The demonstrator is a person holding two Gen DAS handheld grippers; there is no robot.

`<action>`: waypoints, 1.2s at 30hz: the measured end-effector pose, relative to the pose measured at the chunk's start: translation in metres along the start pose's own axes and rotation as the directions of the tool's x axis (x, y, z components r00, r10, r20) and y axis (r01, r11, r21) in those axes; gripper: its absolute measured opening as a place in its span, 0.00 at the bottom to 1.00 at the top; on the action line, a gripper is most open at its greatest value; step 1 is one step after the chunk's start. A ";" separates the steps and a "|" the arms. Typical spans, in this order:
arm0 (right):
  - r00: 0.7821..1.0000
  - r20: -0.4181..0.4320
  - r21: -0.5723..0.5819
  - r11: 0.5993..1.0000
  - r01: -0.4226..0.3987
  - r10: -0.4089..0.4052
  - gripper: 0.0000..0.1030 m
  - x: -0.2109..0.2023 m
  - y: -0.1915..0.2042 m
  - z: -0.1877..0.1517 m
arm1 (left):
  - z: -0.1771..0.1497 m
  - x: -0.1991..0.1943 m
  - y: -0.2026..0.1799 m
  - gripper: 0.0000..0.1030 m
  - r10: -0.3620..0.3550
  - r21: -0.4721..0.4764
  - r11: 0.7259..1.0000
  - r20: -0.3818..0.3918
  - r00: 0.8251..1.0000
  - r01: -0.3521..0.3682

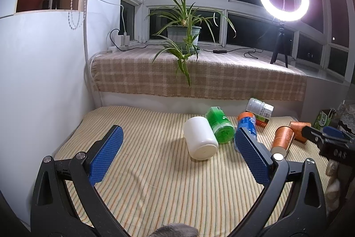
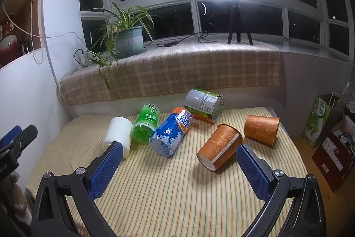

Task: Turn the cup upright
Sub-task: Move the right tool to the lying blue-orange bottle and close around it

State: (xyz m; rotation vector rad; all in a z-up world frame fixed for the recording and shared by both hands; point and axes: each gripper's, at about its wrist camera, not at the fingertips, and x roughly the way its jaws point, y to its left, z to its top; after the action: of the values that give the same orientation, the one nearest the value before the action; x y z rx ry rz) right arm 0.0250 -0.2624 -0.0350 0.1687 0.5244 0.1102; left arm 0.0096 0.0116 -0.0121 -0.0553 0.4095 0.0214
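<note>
Several cups lie on their sides on a striped cloth (image 1: 155, 181). A white cup (image 1: 200, 140) lies ahead of my open, empty left gripper (image 1: 177, 137), base towards me. It shows in the right wrist view (image 2: 118, 133) too. Beside it lie a green cup (image 1: 219, 126), (image 2: 145, 124) and a blue cup (image 1: 246, 128), (image 2: 170, 134). Two orange paper cups (image 2: 219, 149), (image 2: 261, 129) lie on the right, the nearer one just ahead of my open, empty right gripper (image 2: 179, 150). A silver-green cup (image 2: 204, 103) lies at the back.
A plaid-covered windowsill (image 1: 199, 74) behind the cloth holds a potted plant (image 1: 184, 32) and a ring light on a tripod (image 1: 281, 14). A white wall (image 1: 44, 81) stands on the left. Boxes and a bag (image 2: 321, 121) stand on the floor at the right.
</note>
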 end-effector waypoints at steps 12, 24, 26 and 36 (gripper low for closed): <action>0.994 -0.090 0.066 0.996 -0.055 0.061 1.00 0.051 -0.006 0.031 | -0.005 0.005 0.014 0.99 0.028 -0.009 1.000 -0.020 0.999 -0.028; 0.965 -0.245 0.136 0.989 -0.062 0.094 0.93 0.122 -0.012 0.052 | -0.007 0.006 0.019 0.99 0.046 0.000 0.999 -0.036 0.998 -0.046; 0.957 -0.275 0.152 0.987 -0.055 0.095 0.91 0.135 -0.013 0.053 | -0.008 0.006 0.022 0.99 0.051 -0.002 0.999 -0.037 0.998 -0.052; 0.911 -0.390 0.224 0.973 -0.049 0.136 0.85 0.184 -0.011 0.053 | -0.012 0.006 0.038 0.99 0.078 -0.013 0.997 -0.055 0.995 -0.079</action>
State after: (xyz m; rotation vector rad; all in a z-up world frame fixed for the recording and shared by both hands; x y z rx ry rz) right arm 0.2107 -0.2528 -0.0816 0.3833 0.9436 0.1850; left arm 0.0089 0.0486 -0.0272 -0.0550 0.4662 0.1007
